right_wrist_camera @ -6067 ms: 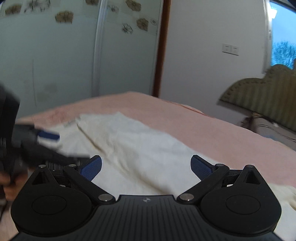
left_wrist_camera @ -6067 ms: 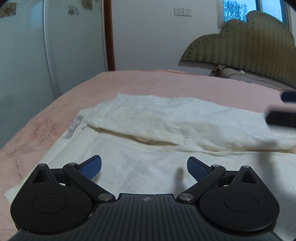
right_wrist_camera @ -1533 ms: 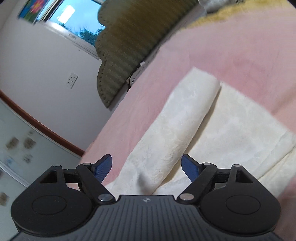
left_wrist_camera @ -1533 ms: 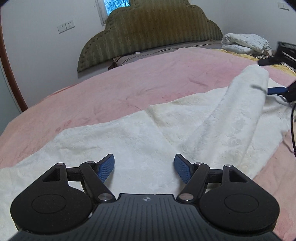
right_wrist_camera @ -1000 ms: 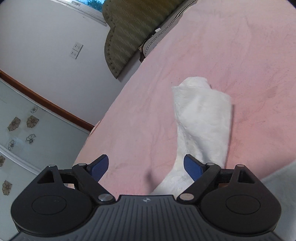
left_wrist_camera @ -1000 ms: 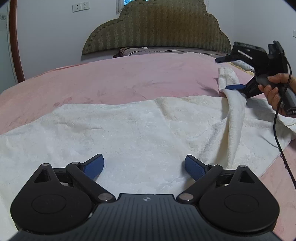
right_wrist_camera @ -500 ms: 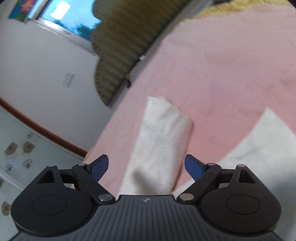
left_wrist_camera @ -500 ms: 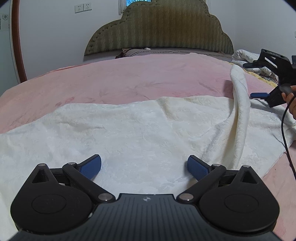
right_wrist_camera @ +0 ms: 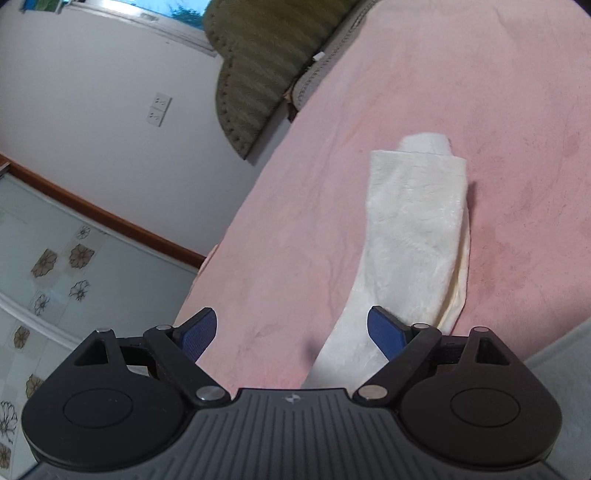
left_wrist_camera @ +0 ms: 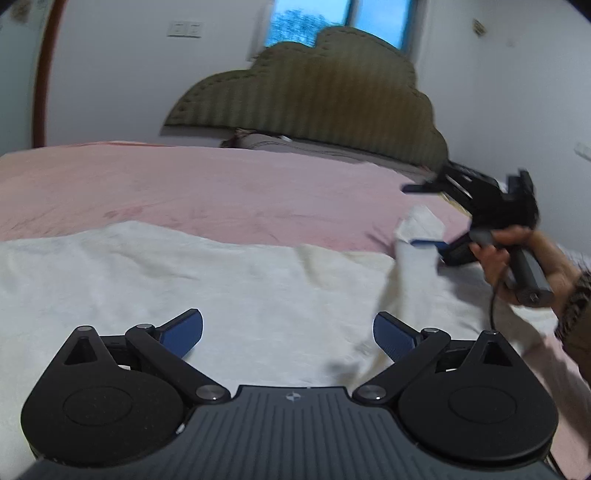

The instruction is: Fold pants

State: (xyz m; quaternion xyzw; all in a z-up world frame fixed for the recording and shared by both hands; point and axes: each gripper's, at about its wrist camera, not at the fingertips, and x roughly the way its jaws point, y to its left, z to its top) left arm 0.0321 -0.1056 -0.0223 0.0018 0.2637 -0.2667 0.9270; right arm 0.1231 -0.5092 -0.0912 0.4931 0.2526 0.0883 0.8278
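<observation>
Cream-white pants (left_wrist_camera: 229, 280) lie spread on the pink bed (left_wrist_camera: 207, 184). My left gripper (left_wrist_camera: 288, 332) is open and empty, low over the cloth. In the left wrist view the right gripper (left_wrist_camera: 421, 218) sits at the right, held by a hand, with a raised fold of the pants' end (left_wrist_camera: 417, 229) between its open fingers. In the right wrist view my right gripper (right_wrist_camera: 291, 330) is open; a narrow strip of the pants (right_wrist_camera: 417, 236) runs forward past its right finger (right_wrist_camera: 386, 330), folded over at its far end.
An olive padded headboard (left_wrist_camera: 317, 92) stands at the far end of the bed, also in the right wrist view (right_wrist_camera: 258, 62). White walls, a window (left_wrist_camera: 314, 26) and a mirrored wardrobe door with flower decals (right_wrist_camera: 48, 273) surround the bed.
The right gripper has moved left and down with the raised pants end between its fingers. The left view has swung a little to the left.
</observation>
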